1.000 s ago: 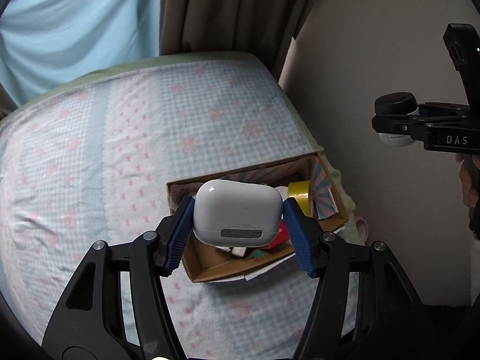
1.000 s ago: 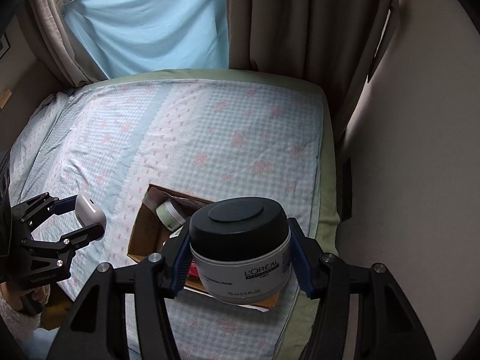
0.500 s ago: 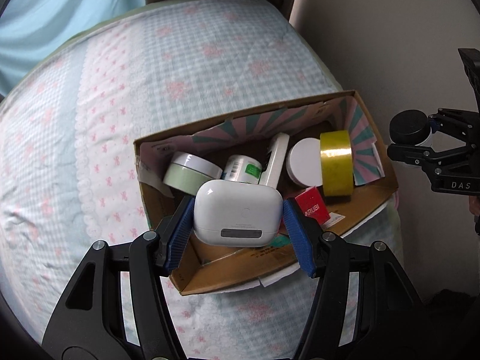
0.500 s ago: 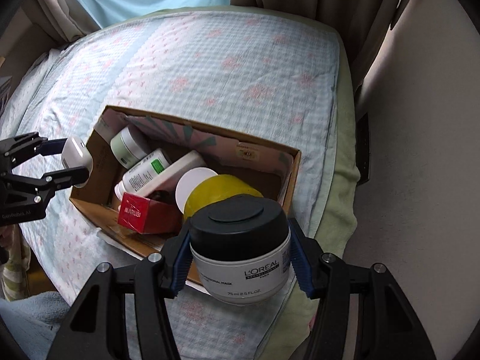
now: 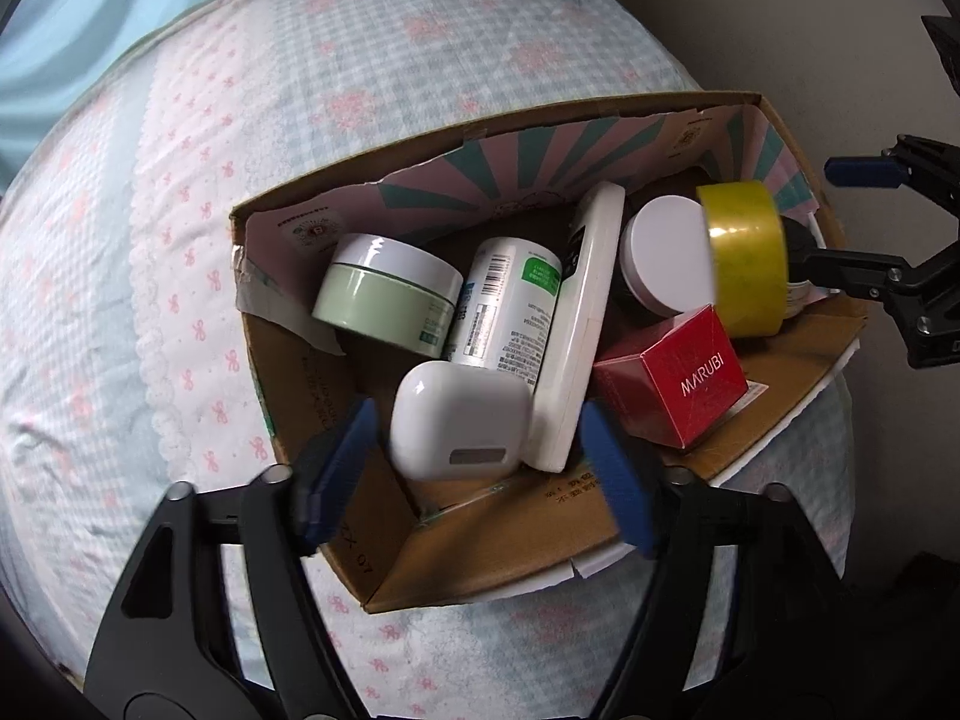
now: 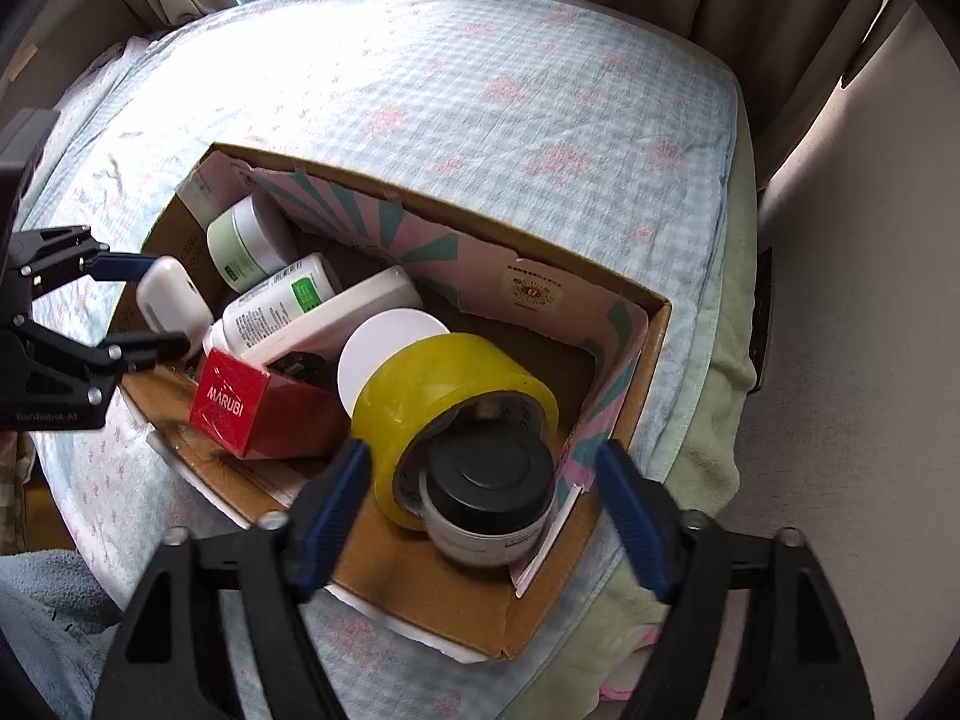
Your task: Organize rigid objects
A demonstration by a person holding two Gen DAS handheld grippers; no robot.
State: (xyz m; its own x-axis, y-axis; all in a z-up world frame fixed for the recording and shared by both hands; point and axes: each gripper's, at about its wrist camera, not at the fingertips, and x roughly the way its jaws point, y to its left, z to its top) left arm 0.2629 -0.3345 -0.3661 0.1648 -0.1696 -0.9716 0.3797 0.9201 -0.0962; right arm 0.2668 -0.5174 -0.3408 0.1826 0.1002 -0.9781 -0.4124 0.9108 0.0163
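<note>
Over the open brown cardboard box [image 5: 480, 564] on the checked bedspread [image 6: 510, 78], both my claws have their blue pads spread wide and grip nothing. My left gripper [image 5: 474, 468] brackets the smooth white earbud case [image 5: 459, 429] with clear gaps on both sides; the case sits in the box's near corner, leaning on the long white flat device [image 5: 576, 336]. My right gripper [image 6: 480, 516] straddles the white jar with the black lid [image 6: 489, 504], which stands in the opposite corner, touching the yellow tape roll [image 6: 444, 384].

Both releases look complete to me, so I judge the job now is to pull out cleanly: lift straight up and keep the pads wide, since any sideways drift could nudge the case off its prop or tip the jar.

The box is crowded. A pale green tub [image 5: 384, 294], a white bottle with a green label [image 5: 504, 306] and a red carton marked MARUBI [image 5: 678, 384] lie close by, and the patterned inner flap [image 6: 384, 228] leans inward.
</note>
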